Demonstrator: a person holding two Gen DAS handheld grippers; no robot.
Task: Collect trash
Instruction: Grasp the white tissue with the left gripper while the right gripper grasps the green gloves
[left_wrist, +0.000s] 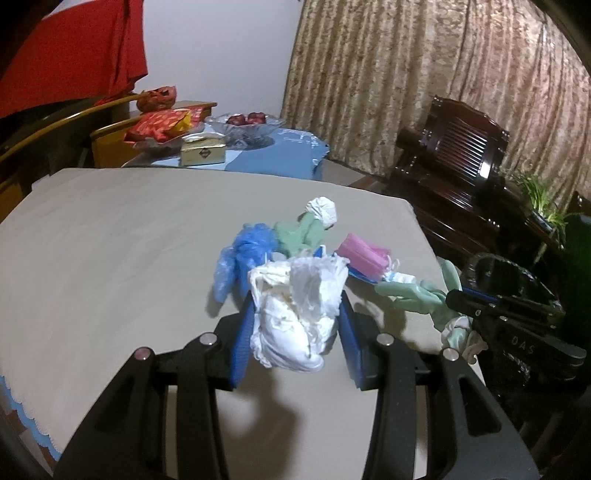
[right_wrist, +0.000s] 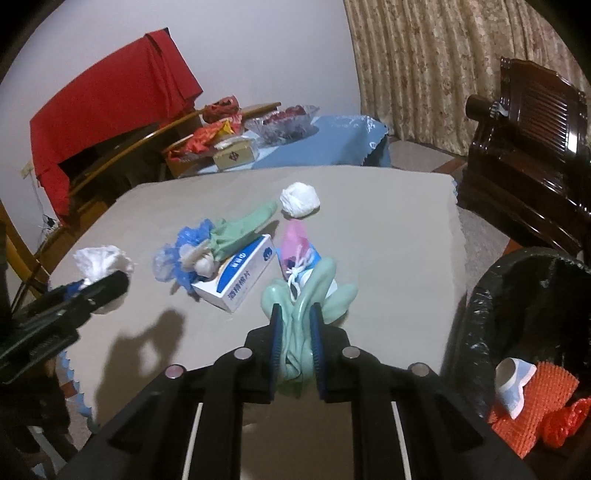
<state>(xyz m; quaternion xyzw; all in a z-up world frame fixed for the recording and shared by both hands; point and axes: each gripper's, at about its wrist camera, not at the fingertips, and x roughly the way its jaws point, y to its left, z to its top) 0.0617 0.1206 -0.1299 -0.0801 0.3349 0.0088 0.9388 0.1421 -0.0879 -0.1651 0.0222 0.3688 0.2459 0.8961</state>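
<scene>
My left gripper (left_wrist: 295, 314) is shut on a crumpled white tissue wad (left_wrist: 295, 306) held above the beige table (left_wrist: 110, 240); it also shows in the right wrist view (right_wrist: 99, 264). My right gripper (right_wrist: 295, 332) is shut on a pale green rubber glove (right_wrist: 303, 306), seen in the left wrist view too (left_wrist: 417, 295). On the table lie a pink face mask (right_wrist: 295, 240), a white paper ball (right_wrist: 300, 199), a second green glove (right_wrist: 240, 229), a blue plastic bag (right_wrist: 184, 251) and a white and blue box (right_wrist: 240, 277).
A black-lined trash bin (right_wrist: 517, 295) stands at the table's right edge, holding an orange net (right_wrist: 535, 406) and a scrap. A dark wooden chair (right_wrist: 528, 147) is behind it. A blue-clothed side table (right_wrist: 325, 147) with a glass bowl and boxes stands beyond.
</scene>
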